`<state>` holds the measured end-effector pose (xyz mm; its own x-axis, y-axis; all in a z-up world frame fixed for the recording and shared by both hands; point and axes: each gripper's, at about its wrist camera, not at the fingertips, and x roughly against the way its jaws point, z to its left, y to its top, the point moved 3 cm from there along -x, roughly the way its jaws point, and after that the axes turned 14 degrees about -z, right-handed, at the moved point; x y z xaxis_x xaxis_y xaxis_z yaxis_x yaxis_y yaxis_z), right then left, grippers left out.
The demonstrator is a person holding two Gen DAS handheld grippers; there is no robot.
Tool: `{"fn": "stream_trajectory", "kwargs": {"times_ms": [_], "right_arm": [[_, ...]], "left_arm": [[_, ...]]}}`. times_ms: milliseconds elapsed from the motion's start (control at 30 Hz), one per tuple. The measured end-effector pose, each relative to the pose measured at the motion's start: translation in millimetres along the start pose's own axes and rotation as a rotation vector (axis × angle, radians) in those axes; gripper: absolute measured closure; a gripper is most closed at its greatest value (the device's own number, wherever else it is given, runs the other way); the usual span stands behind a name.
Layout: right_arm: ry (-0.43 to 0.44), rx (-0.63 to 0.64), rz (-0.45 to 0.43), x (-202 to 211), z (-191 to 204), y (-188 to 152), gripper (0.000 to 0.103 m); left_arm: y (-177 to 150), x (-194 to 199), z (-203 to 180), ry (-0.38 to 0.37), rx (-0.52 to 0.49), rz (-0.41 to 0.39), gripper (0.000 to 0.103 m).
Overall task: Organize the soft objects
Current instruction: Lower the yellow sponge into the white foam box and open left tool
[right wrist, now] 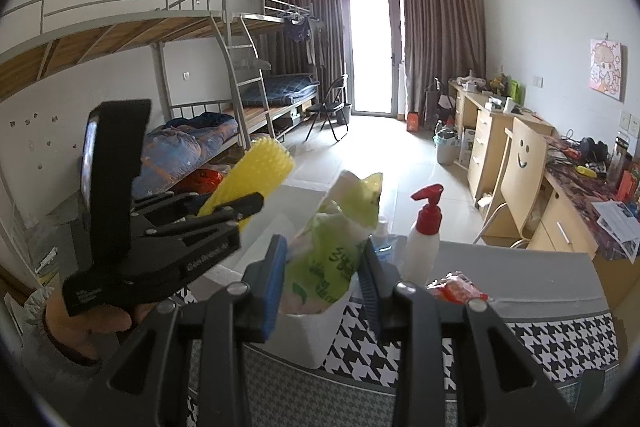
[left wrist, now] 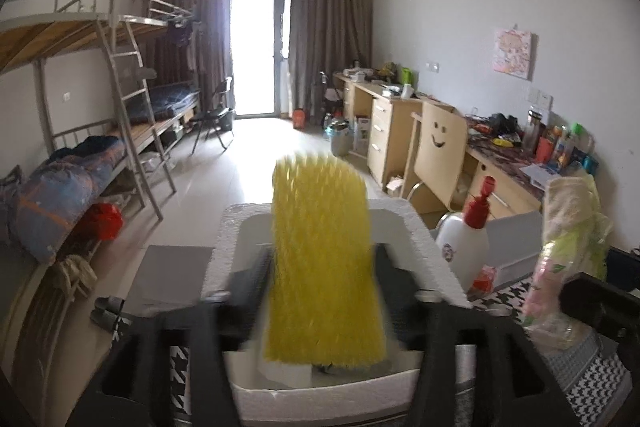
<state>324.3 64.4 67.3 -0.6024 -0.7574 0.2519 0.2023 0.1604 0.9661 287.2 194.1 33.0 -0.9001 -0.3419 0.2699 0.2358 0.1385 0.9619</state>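
left gripper (left wrist: 320, 267): jaws apart, yellow mesh (left wrist: 320, 259) between, over foam box (left wrist: 420, 235) | right gripper (right wrist: 324, 267): clamped on green pack (right wrist: 332, 251)

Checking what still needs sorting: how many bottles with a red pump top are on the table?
1. The pump bottle stands on the table, right of the green packet in the right gripper. Others may be hidden behind the white foam box.

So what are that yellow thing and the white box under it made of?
The yellow sleeve looks like soft foam netting: a matte, ridged mesh with a fringed top edge. The white box looks like expanded polystyrene, from its thick walls and grainy, chalky rim.
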Motion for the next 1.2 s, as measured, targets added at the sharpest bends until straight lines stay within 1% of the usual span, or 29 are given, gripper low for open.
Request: {"fn": "stream_trajectory", "kwargs": {"times_ms": [33,67,100,133,233,333,433,467,500,600,733,867,1067,1200], "right_arm": [[-0.002,0.0,-0.001,0,0,0,0.063],[-0.004,0.003,-0.002,0,0,0,0.063],[-0.004,0.006,-0.002,-1,1,-1,0.063],[-0.003,0.005,-0.002,-2,1,-1,0.063],[-0.003,0.004,-0.001,-3,2,-2,0.063],[0.002,0.004,-0.001,-5,2,-1,0.063],[0.007,0.006,-0.002,-7,4,-1,0.063],[0.009,0.009,-0.002,-8,5,-1,0.063],[0.012,0.013,-0.001,-9,7,-1,0.063],[0.019,0.016,0.002,-12,8,-1,0.063],[0.026,0.02,0.003,-17,11,0,0.063],[0.031,0.022,0.007,-23,13,1,0.063],[0.037,0.034,0.022,-35,20,1,0.063],[0.036,0.043,0.029,-40,23,1,0.063]], "left_arm": [[0,1,5,0.005,0.012,-0.006,0.029],[1,2,7,0.007,0.02,-0.008,0.023],[1,2,8,0.01,0.027,-0.01,0.021],[2,3,10,0.015,0.029,-0.01,0.016],[3,5,16,0.025,0.032,-0.015,0.014],[5,11,20,0.033,0.035,-0.025,0.008],[6,15,23,0.043,0.033,-0.038,0.006],[7,17,25,0.054,0.032,-0.045,0.003],[7,20,28,0.069,0.032,-0.054,0.001],[10,26,31,0.067,0.034,-0.067,0.001],[11,36,36,0.094,0.021,-0.081,0.001],[10,42,44,0.119,0.033,-0.093,0.001],[5,52,50,0.126,0.038,-0.1,0.001],[4,59,59,0.146,0.052,-0.108,0.001]]}}
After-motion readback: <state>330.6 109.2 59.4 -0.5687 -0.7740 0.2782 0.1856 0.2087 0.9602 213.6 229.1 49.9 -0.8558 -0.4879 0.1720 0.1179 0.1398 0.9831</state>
